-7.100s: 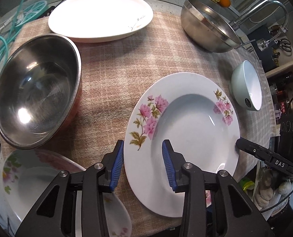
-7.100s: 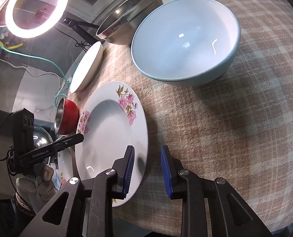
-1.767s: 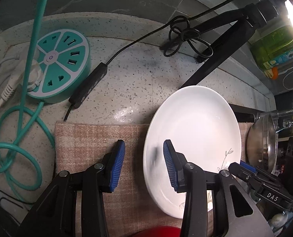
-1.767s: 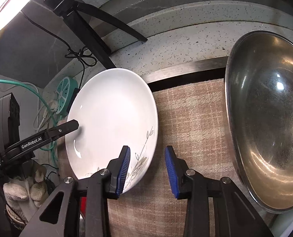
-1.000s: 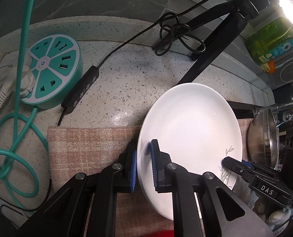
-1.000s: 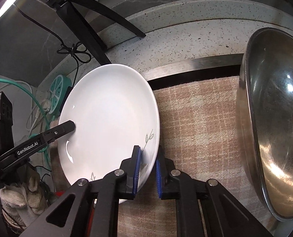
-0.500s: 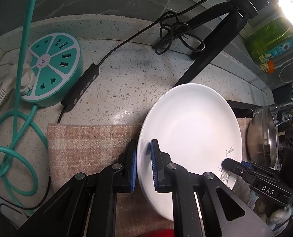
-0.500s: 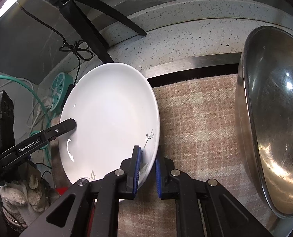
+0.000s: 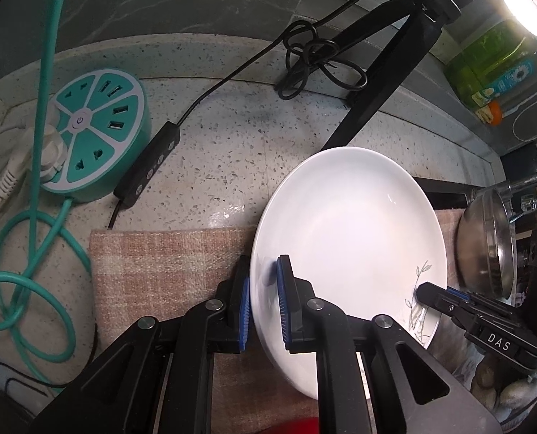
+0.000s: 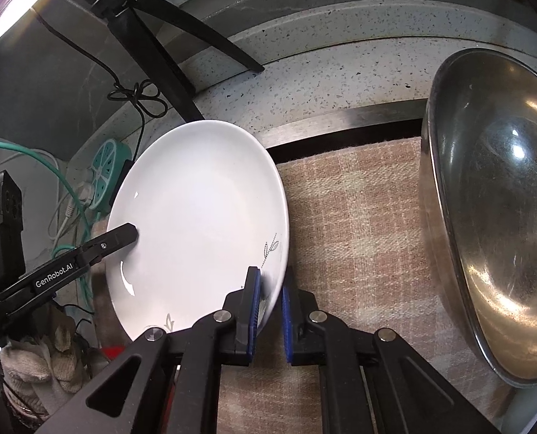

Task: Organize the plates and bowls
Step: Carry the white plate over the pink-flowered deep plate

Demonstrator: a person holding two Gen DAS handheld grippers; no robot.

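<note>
So both grippers have hold of the same white plate [image 9: 351,231], one on each side of its rim. The left gripper [image 9: 263,307] has its blue fingers [image 9: 282,300] nearly together, one under the rim and one on the plate's inner face, pinching the edge nearest the teal side of the counter [image 9: 225,144]. The right gripper [image 10: 270,316] is clamped on the opposite edge, right by the small grey leaf sprig printed on the plate; its fingers [image 10: 254,311] are closing down on that rim, with the rim between them. In the left wrist view the right gripper's tip reaches in from the right and meets the plate at that same sprig, and in the right wrist view the left one comes in from the left the same way.

The plate is tilted, partly over the pink checked cloth [image 10: 359,224] and partly over the bare speckled counter behind it. I cannot tell whether it rests on the cloth or is held just clear of it. Well to the right on the cloth sits a big steel bowl [image 10: 499,209]. Back on the counter are a round teal power strip [image 9: 95,133], a coiled teal cable [image 9: 26,253], a black inline switch [image 9: 149,162] and the black legs of a light stand [image 9: 384,83].
</note>
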